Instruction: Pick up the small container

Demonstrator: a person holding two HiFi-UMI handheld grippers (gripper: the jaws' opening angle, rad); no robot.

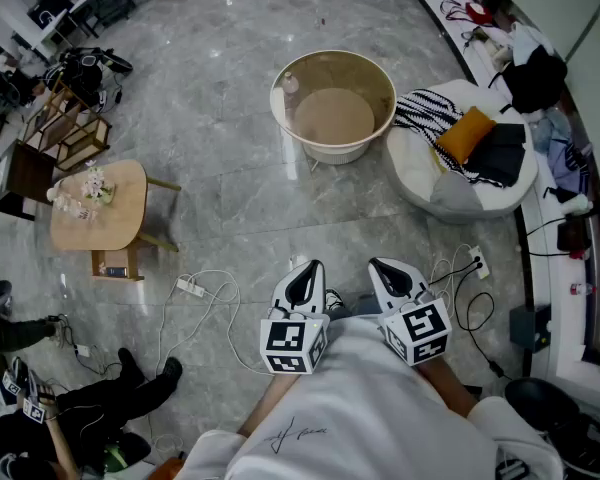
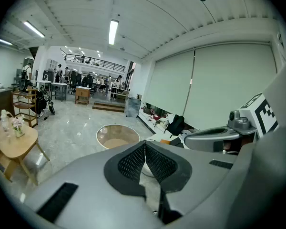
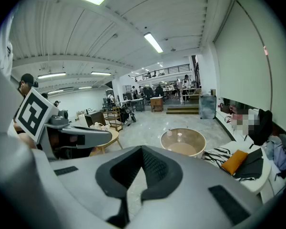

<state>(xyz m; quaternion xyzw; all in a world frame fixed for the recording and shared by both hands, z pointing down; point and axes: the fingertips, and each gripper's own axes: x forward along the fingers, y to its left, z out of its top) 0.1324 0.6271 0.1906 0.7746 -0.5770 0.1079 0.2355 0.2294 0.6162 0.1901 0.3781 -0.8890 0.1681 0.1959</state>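
Head view: left gripper (image 1: 309, 268) and right gripper (image 1: 381, 265) sit side by side, low in frame, just off the person's white shirt (image 1: 360, 408). Both are clenched with nothing in them. The small clear container (image 1: 289, 83) stands on the round cream tub-shaped table with a glass top (image 1: 330, 154), ahead of both grippers and well apart from them, on the table's left edge. A white round cushion seat (image 1: 420, 183) is ahead-right of the right gripper.

Left gripper view: mesh pads are pressed together, no object between. The round table is straight ahead beyond the tips. The container is too small to make out here.

Right gripper view: jaws closed tip to tip, empty. The container (image 3: 179, 137) stands upright on the glass top, ahead and slightly right of the tips, far off.
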